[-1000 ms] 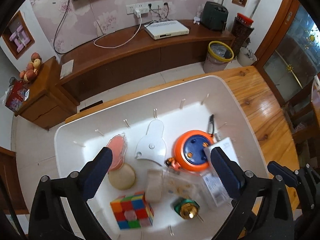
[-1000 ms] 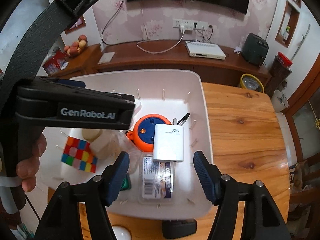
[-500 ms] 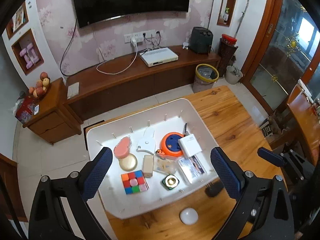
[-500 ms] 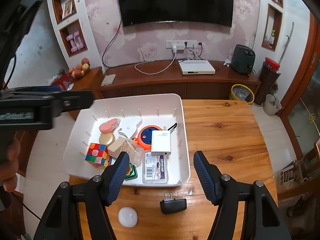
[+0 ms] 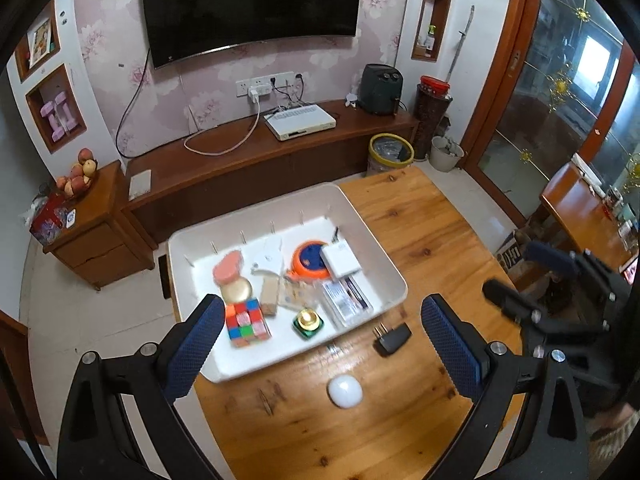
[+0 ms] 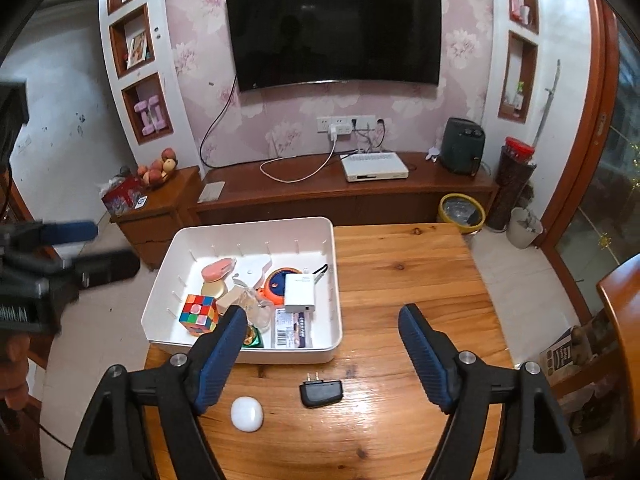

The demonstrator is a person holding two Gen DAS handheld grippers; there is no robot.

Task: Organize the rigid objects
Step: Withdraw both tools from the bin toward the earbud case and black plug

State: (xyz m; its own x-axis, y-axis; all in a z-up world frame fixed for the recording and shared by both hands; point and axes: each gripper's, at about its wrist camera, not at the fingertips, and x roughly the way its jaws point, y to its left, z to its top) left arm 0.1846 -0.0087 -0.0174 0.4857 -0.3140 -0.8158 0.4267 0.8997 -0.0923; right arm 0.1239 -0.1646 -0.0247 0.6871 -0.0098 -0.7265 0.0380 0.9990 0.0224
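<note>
Right wrist view looks down on the wooden surface (image 6: 400,280), where two things lie loose outside the white bin (image 6: 334,280): a black plug adapter (image 6: 321,393) just in front of its near wall, and a white rounded puck (image 6: 247,413) a little to the left of it. Both grippers hang high and empty — the right gripper (image 6: 320,354) with its fingers wide apart, the left gripper (image 5: 318,350) likewise spread. I'd judge the adapter light and stiff, best pinched across its flat body, away from the prongs. The puck looks smooth and domed — likely to squirt out unless taken low across its widest part. The bin already holds a colour cube (image 6: 199,312) and a white charger (image 6: 299,292).
</note>
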